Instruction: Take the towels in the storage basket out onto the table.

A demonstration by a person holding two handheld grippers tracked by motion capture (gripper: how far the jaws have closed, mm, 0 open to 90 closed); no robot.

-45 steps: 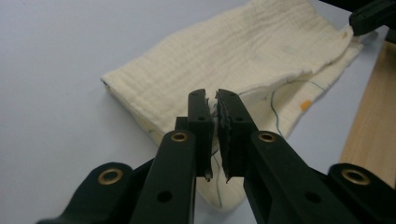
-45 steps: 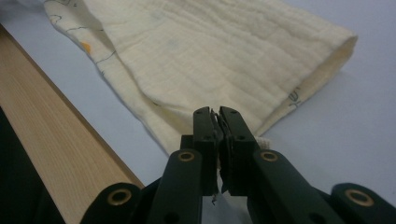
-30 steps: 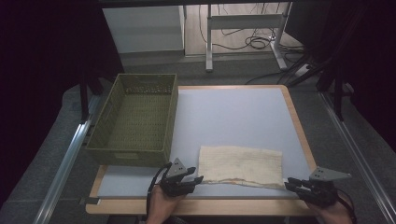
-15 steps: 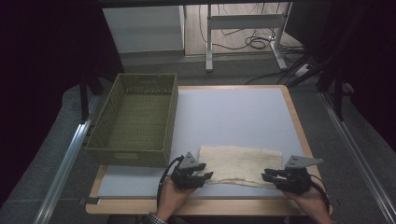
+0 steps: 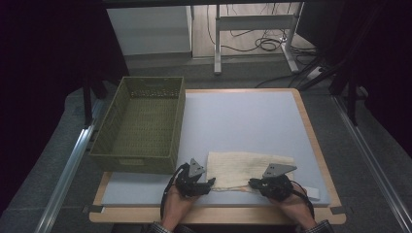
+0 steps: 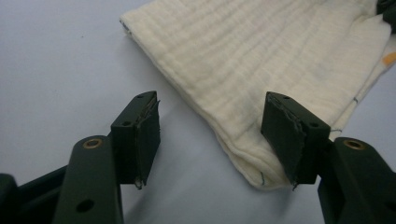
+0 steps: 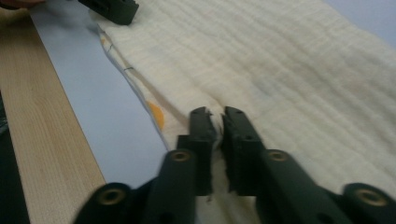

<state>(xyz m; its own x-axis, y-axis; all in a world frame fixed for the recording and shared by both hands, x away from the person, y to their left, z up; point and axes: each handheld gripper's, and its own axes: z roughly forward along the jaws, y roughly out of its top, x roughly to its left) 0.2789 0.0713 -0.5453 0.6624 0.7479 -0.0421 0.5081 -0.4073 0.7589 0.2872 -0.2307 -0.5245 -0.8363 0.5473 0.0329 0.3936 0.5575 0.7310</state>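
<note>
A cream, ribbed folded cloth [image 5: 243,167] lies flat near the front edge of the pale blue mat [image 5: 243,116]. My left gripper [image 5: 210,183] is at the cloth's near left corner. In the left gripper view it [image 6: 212,107] stands open, and the corner of the cloth [image 6: 261,51] lies just inside its right-hand jaw. My right gripper [image 5: 252,183] is at the cloth's near edge, right of the middle. In the right gripper view it [image 7: 217,114] is shut on a pinched fold of the cloth [image 7: 280,60], beside an orange mark [image 7: 157,114].
An olive woven basket [image 5: 131,162] stands on the left of the table with nothing in it. The table's wooden rim [image 5: 218,213] runs just in front of both hands. A metal table frame and cables [image 5: 257,43] are on the floor beyond.
My right gripper has moved left from the table's near right corner onto the cloth's near edge and closed on it. The left gripper has edged right toward the cloth's corner.
</note>
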